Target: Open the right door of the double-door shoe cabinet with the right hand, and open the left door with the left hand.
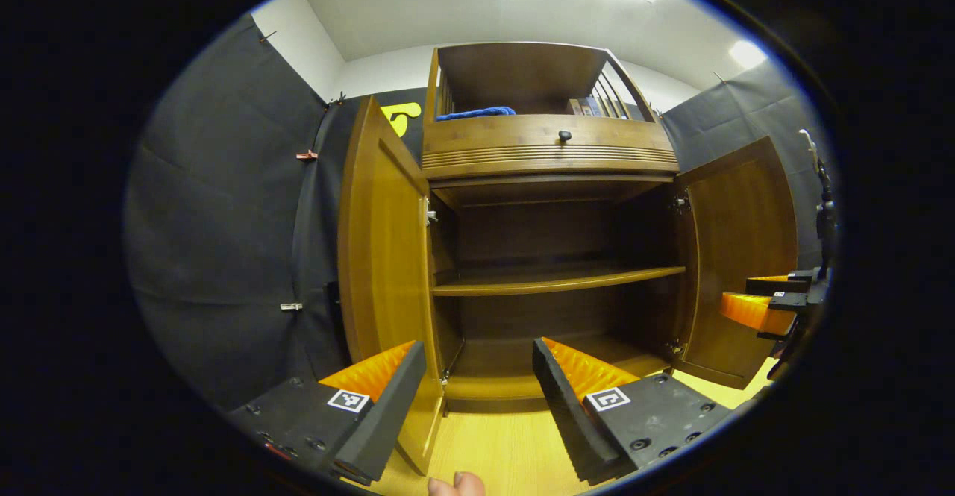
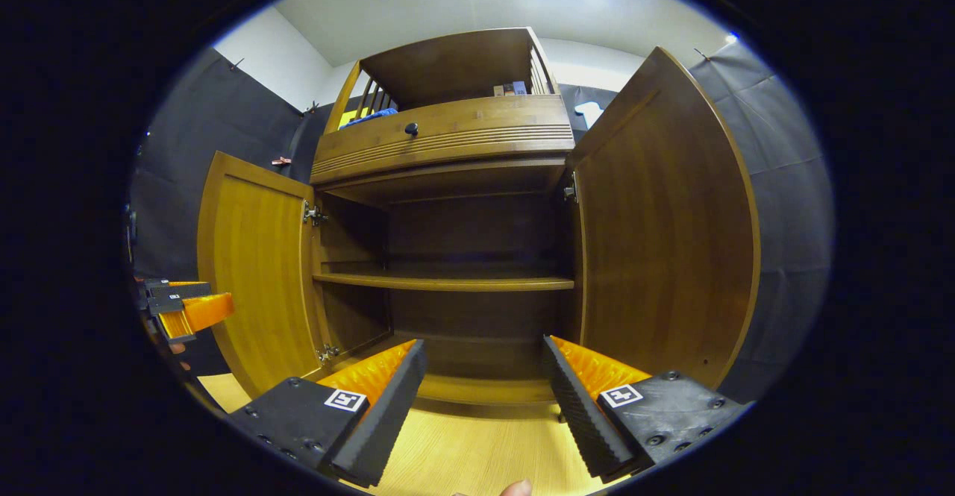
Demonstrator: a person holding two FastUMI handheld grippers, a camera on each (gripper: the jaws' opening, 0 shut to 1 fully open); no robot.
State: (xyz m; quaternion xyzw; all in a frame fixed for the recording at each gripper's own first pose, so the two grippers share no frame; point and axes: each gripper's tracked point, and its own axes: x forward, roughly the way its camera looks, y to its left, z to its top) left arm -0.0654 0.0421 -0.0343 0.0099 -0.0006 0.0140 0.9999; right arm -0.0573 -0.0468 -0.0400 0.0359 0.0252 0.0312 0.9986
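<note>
Left gripper view and right gripper view: both cabinet doors swung open, both grippers empty

Left gripper view: left gripper (image 1: 477, 399) low in frame, fingers spread wide apart, nothing between them, touching nothing. Finger pads ribbed, wedge-shaped, with flat foam-like inner faces; square printed markers on the blocky bodies behind them. Its left finger sits just in front of the lower edge of the left door (image 1: 384, 257), contact not confirmable. Fingertip of a hand (image 1: 456, 485) at bottom edge.

Shoe cabinet (image 1: 548, 157) stands straight ahead on a pale wood-grain floor (image 1: 500, 451). Varnished brown wood, smooth, glossy on door faces. Left door hinged open toward the camera, nearly edge-on. Right door (image 1: 742, 257) open wide, inner panel showing. Interior dark, with one flat shelf (image 1: 556, 280) across the middle. Above the doors, a drawer front with horizontal grooves and a small round dark knob (image 1: 565, 136). Open top compartment has slatted sides; blue fabric item (image 1: 477, 113) lies at its left, boxes (image 1: 586, 107) at its right.

Right gripper (image 1: 761, 306) seen at far right, just beside the right door's outer edge.

Right gripper view: right gripper (image 2: 481, 399) likewise gaping, empty, aimed at the cabinet's open bottom. Right door (image 2: 664, 227) looms close on the right, curved by the lens. Left door (image 2: 254, 272) open at left; left gripper (image 2: 186, 309) beside its outer edge, fingers parted.
</note>
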